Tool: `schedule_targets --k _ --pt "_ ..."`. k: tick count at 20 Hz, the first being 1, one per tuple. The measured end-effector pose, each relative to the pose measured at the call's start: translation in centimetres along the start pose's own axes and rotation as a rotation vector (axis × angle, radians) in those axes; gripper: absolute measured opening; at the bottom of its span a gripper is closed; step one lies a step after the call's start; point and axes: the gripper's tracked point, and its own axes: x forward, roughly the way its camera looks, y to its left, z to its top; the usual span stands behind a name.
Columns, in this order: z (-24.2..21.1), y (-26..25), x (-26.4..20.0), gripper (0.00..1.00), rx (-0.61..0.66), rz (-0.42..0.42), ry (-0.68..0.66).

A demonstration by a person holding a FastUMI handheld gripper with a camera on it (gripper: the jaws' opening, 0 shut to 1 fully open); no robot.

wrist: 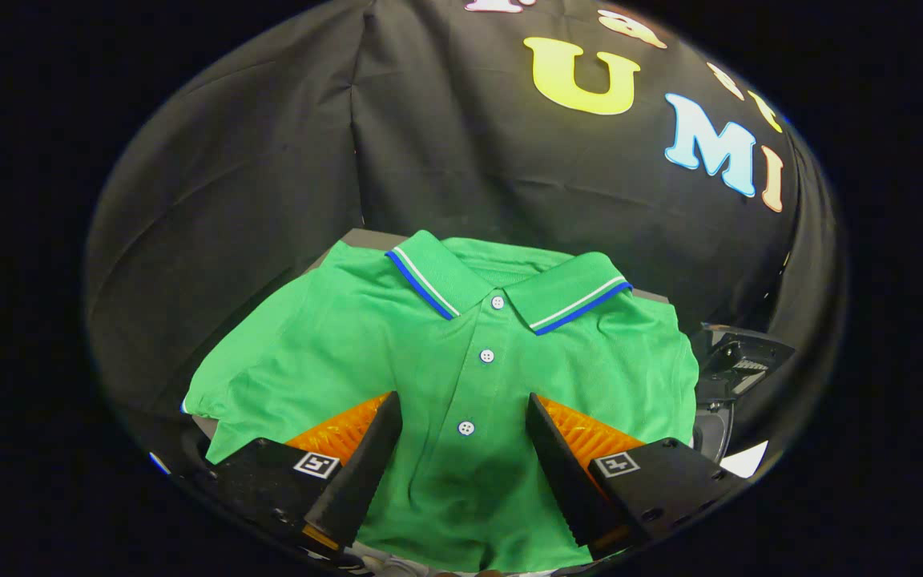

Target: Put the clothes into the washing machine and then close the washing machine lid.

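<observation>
Green fabric covers most of what lies ahead: a polo shirt [461, 377] spread flat, front up, on a grey surface [361, 236] of which only a corner shows behind the collar. The collar [509, 284], edged with blue and white stripes, lies at the far end, and three white buttons [487, 355] run down the placket toward the gripper [464, 473]. Its two fingers are spread wide apart, one on each side of the placket, with the lowest button lying between them. They stand over the shirt's lower front, but whether they touch the cloth cannot be told. Nothing is pinched between them.

The shirt's left sleeve reaches out past the left finger, and its end is lost in the dark. The shirt's hem is cut off beneath the fingers. Beside the shirt's right shoulder sits a dark, shiny object [738, 365] with angular parts, partly hidden and too dim to identify; a curved grey edge [710, 429] shows just below it. A small white patch [742, 461] lies beyond the right finger, too cut off to name. Black cloth [429, 144] hangs behind everything.
</observation>
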Motion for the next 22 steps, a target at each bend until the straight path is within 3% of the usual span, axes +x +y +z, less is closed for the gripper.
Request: schedule_targets --k 7,10,14,16,18,20,22 --pt "-0.1 0.5 -0.1 0.95 -0.032 0.036 -0.032" --pt "0.2 0.3 -0.2 0.65 -0.092 0.019 -0.032" --pt "0.4 0.9 -0.5 0.64 -0.089 0.049 0.013" --pt "0.3 0.9 -0.9 0.12 -0.077 0.040 0.009" --pt "0.6 0.8 -0.7 0.12 -0.133 0.019 -0.015" --pt "0.8 0.9 -0.5 0.02 -0.164 0.002 -0.032" --pt "0.4 0.9 -0.4 0.02 -0.168 -0.001 -0.035"
